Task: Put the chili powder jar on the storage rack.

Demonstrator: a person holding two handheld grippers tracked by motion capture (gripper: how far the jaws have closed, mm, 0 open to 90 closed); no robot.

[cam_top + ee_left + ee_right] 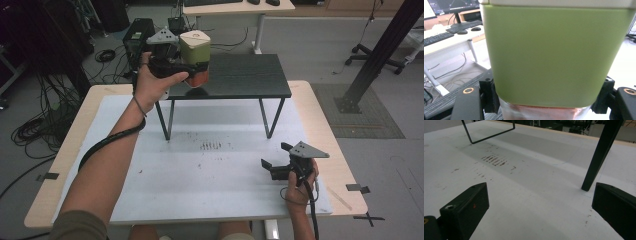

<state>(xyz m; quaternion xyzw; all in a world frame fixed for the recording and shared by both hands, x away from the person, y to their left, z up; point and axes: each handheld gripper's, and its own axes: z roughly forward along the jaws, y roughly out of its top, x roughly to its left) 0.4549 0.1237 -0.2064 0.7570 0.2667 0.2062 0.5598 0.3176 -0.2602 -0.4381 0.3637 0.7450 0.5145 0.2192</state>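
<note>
A person's left gripper point(187, 67) holds a green container point(195, 50) with a cream lid and copper-coloured base, its fingers point(489, 96) clamped on the base. The container hangs just above the left end of a small black shelf point(245, 76) that stands on the white worktop point(225, 180). This looks like the placing step: next, lower it level onto the shelf and release. The right gripper point(280, 167) rests low near the worktop's right edge, fingers point(465, 211) wide apart and empty.
</note>
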